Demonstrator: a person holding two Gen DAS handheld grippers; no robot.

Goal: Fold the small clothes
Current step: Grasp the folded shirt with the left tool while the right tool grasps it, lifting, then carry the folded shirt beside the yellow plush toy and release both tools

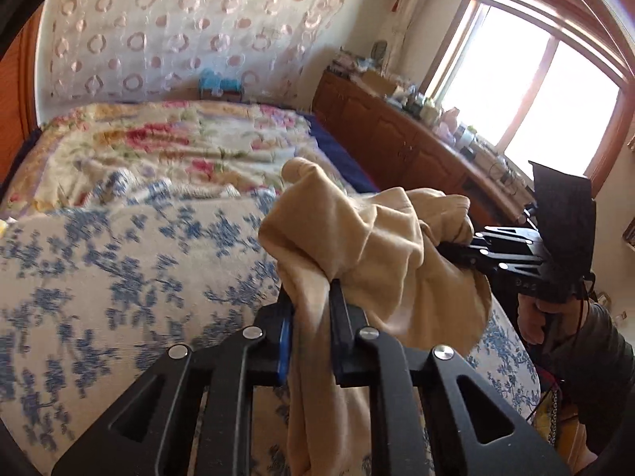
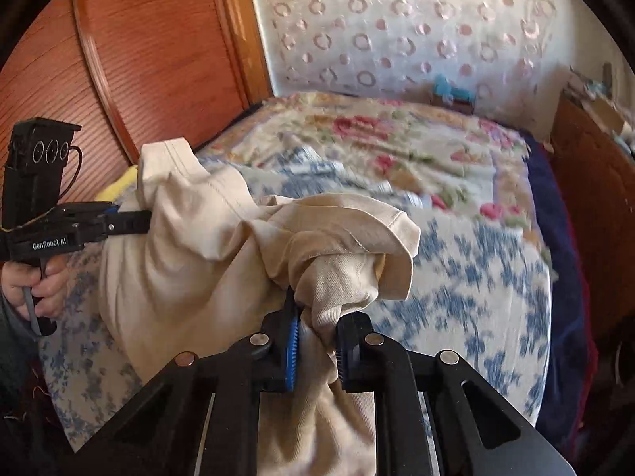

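Two grips on one cream cotton garment (image 1: 373, 246), bunched above the blue-flowered bedspread (image 1: 119, 269). Left gripper (image 1: 311, 297) pinches one bunch, right gripper (image 2: 315, 317) another; cloth sags between, long axis gripper to gripper. Next, probably: draw apart.

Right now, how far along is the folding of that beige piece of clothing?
Barely started. Done: the beige garment is picked up off the blue-flowered bedspread. In hand: the left gripper and right gripper each pinch a bunched part of it, so it hangs crumpled between them. Left: spreading it flat and making every fold; no neat crease shows yet.
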